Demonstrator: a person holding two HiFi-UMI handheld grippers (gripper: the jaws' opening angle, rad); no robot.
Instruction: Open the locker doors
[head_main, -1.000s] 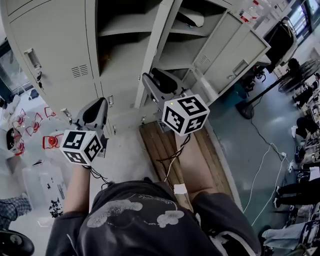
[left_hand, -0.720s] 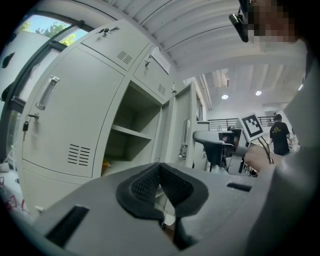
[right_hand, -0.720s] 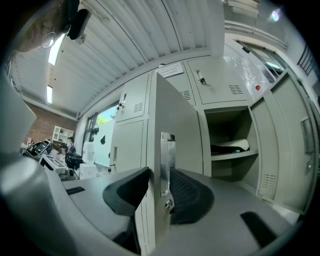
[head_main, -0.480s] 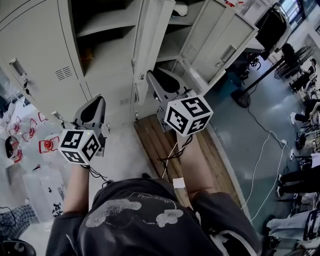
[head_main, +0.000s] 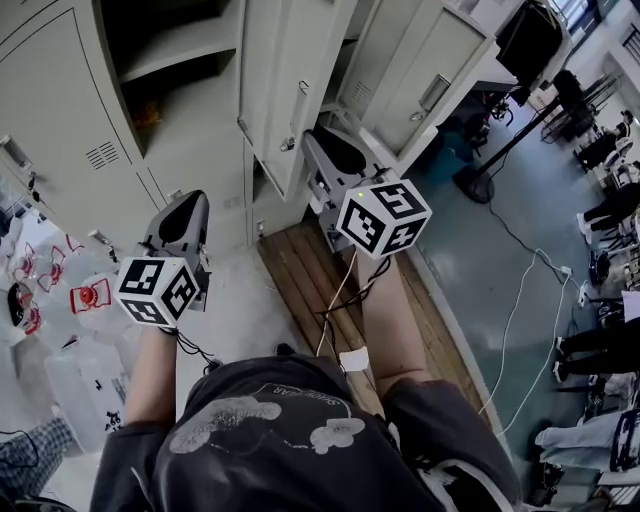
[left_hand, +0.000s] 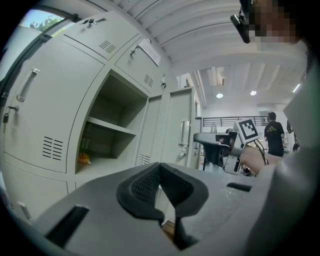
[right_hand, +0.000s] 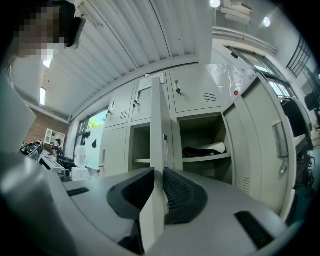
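Observation:
The grey lockers (head_main: 60, 130) stand ahead. My right gripper (head_main: 312, 142) has just been closing its jaws on the free edge of the middle locker door (head_main: 290, 80), which stands out from the cabinet. In the right gripper view the door edge (right_hand: 157, 145) fills the gap between the pads of the right gripper (right_hand: 159, 172). My left gripper (head_main: 188, 198) hangs lower left, away from the lockers. The left gripper (left_hand: 160, 167) is shut on nothing. From there I see the door's handle (left_hand: 184, 132) and the right gripper (left_hand: 215, 150).
An open compartment (head_main: 170, 60) with a shelf lies left of the door. Another open door (head_main: 430, 70) stands at the right. A wooden pallet (head_main: 330, 290) lies under me. Cables (head_main: 520, 330), a stand and people are at the right; plastic boxes (head_main: 85, 295) at the left.
The middle door has swung further out and now shows its broad face in the head view. Both grippers have shifted across the locker front, the right one staying at the door's edge.

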